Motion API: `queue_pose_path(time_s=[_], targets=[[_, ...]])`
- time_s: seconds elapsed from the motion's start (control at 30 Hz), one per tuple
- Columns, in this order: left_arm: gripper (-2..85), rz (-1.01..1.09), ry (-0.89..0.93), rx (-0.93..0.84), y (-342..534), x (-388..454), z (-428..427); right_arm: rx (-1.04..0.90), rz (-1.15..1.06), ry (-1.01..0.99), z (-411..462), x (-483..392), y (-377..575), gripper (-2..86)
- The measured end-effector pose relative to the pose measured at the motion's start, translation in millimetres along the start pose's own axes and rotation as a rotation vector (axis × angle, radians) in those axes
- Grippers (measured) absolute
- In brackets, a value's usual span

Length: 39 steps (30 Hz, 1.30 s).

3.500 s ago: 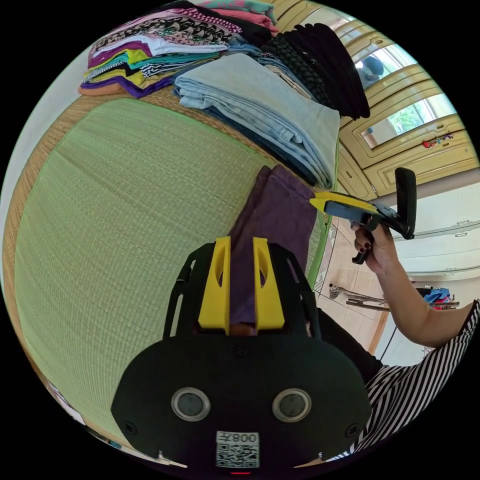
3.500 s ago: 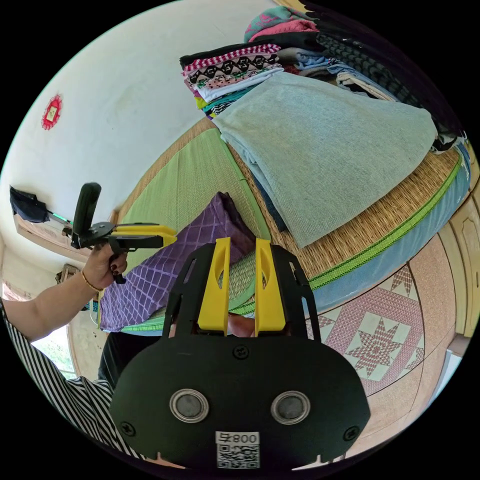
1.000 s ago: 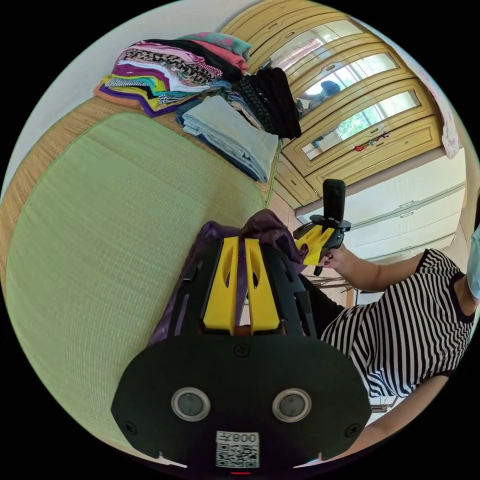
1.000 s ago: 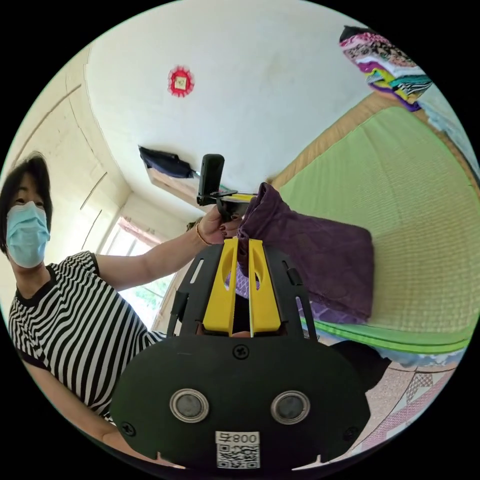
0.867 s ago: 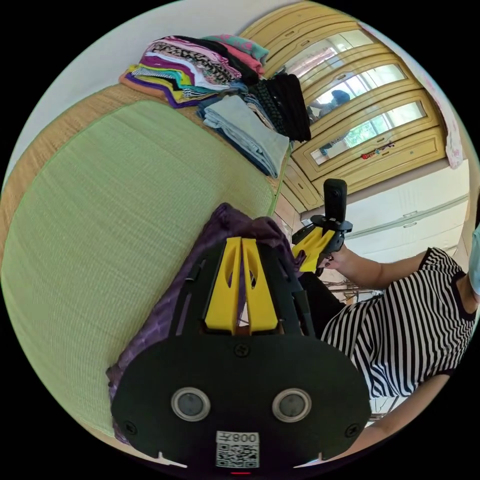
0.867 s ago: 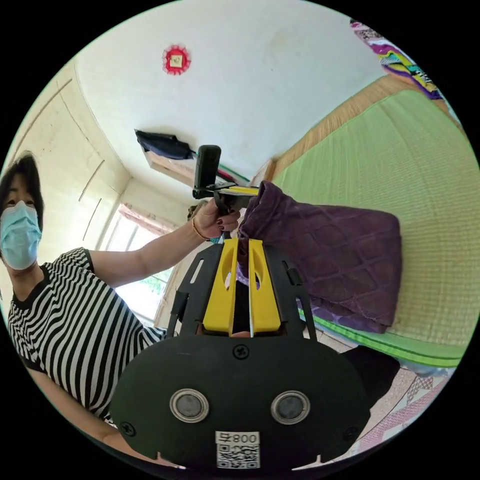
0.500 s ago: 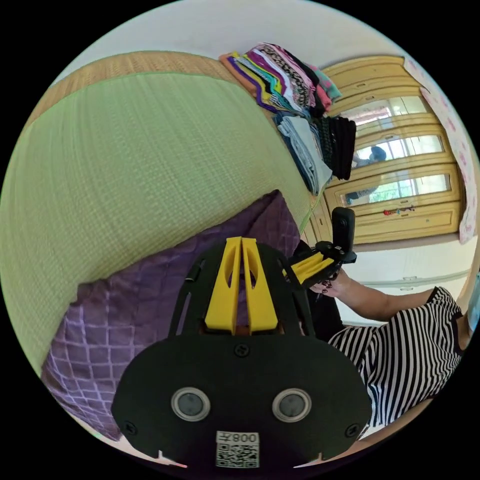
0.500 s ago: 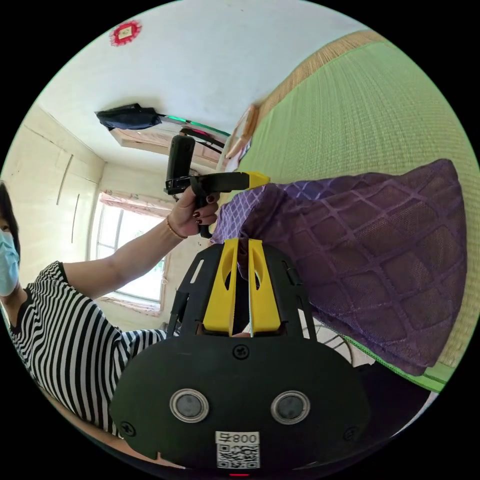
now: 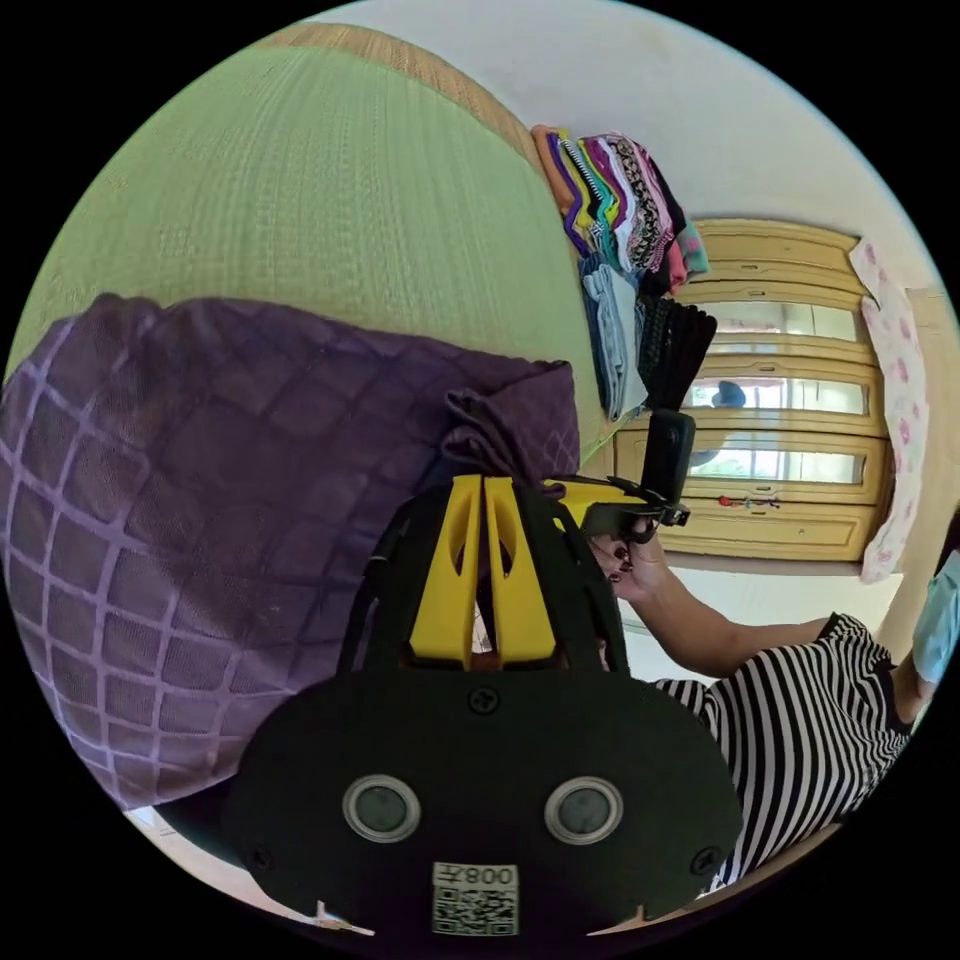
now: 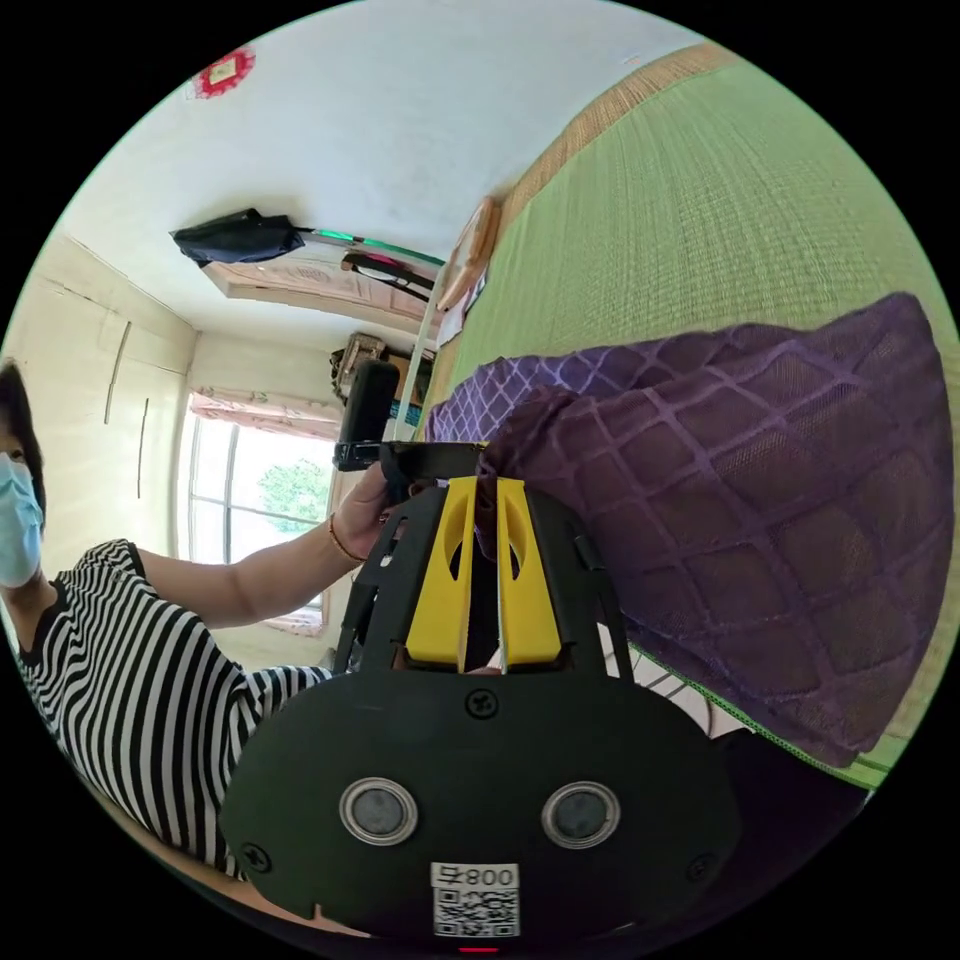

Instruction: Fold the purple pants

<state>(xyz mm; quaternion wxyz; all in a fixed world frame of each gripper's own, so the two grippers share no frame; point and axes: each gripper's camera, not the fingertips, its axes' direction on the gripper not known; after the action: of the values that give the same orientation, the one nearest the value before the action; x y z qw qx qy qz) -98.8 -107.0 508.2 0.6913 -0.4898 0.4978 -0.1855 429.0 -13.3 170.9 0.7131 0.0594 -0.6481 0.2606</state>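
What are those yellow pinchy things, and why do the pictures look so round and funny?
They are grabbing tools. A person holds one in each hand, and a tiny camera rides on each tool. Its wide lens bends the picture into a circle. One picture comes from the left gripper, the other from the right gripper. Both are pinched shut on a bunched corner of the purple pants, which have a diamond pattern and lie on a green woven mat. In the left gripper view, a stack of folded clothes sits at the far end, beside a yellow wardrobe.
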Motion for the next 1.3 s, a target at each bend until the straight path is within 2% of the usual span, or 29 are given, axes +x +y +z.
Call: queue_pose_path(time_s=[0.13, 0.27, 0.43, 0.6, 0.73, 0.87, 1.07, 1.3], targets=[[0.3, 0.027, -0.122, 0.012, 12.0, -5.0, -24.7, 0.003, -0.055, 0.045, 26.1, 7.4, -10.1, 3.7], [0.5, -0.035, -0.272, 0.01, 34.8, -21.4, -38.5, -0.143, -0.009, 0.115, 86.1, 41.1, -13.6, 5.2], [1.9, -0.009, -0.257, 0.028, 50.0, -24.1, -50.5, -0.158, -0.037, 0.128, 115.5, 49.3, -10.7, 7.1], [2.9, -0.019, -0.314, -0.044, 54.7, -32.8, -48.8, -0.195, -0.09, 0.184, 139.5, 46.8, -10.7, 8.0], [3.1, -0.014, -0.34, 0.015, 66.7, -34.5, -63.8, -0.234, -0.172, 0.281, 163.7, 37.4, -5.1, 8.0], [3.3, -0.093, -0.333, 0.064, 76.2, -49.8, -73.6, -0.267, -0.226, 0.408, 190.8, 33.7, -0.1, 7.1], [1.8, -0.133, -0.268, 0.041, 83.5, -66.6, -71.6, -0.304, -0.281, 0.53, 224.2, 30.9, 5.6, 4.1], [0.8, -0.128, -0.177, 0.108, 91.6, -70.9, -82.5, -0.273, -0.323, 0.506, 221.2, 20.4, 11.8, 2.2]])
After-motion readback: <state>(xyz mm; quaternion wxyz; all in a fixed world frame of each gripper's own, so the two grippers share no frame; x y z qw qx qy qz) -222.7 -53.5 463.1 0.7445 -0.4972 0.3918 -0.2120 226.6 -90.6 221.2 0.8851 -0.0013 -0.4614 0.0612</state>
